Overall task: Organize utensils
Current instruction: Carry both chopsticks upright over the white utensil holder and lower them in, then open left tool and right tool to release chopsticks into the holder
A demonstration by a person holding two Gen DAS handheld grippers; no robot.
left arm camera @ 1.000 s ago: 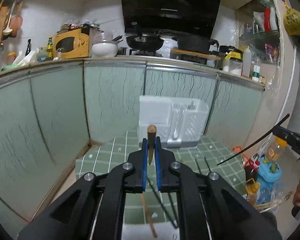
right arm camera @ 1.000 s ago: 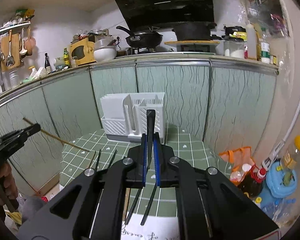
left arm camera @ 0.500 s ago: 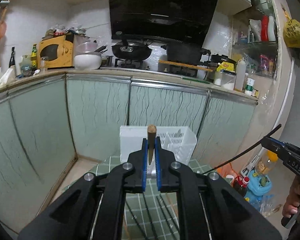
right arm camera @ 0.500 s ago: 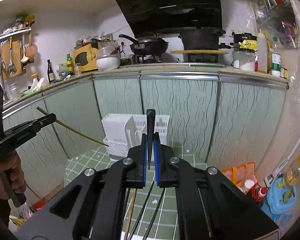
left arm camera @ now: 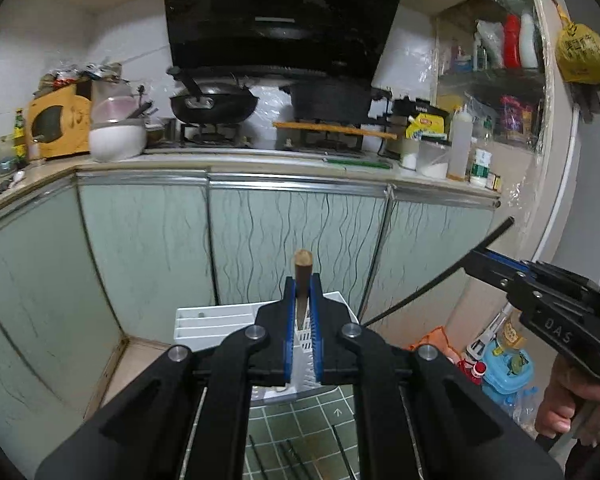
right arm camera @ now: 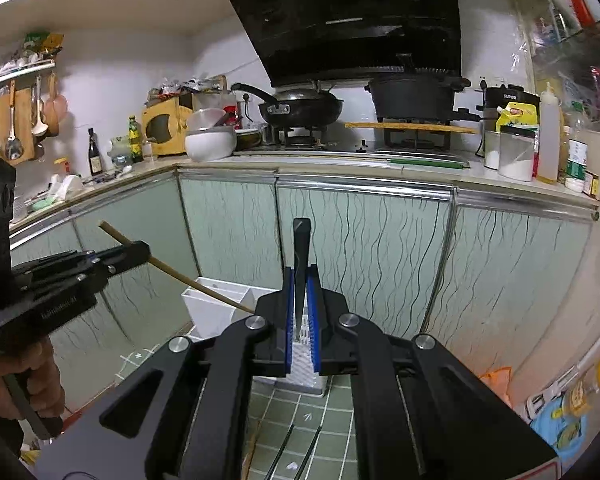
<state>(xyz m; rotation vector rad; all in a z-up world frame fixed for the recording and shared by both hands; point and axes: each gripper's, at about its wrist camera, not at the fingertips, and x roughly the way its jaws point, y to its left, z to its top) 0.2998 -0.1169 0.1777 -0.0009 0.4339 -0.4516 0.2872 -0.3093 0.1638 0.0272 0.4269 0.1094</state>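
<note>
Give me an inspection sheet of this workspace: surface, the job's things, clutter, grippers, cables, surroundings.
Surface: green tiled mat, low, in front of the cabinets.
Job's things: white utensil holder at the mat's far end; loose black chopsticks lying on the mat.
Clutter: bottles and blue toy on the floor beside the mat.
Grippers: left gripper shut on a wooden chopstick; right gripper shut on a black chopstick.
Cables: nothing seen.
Surroundings: green cabinets, stove with wok, range hood.
</note>
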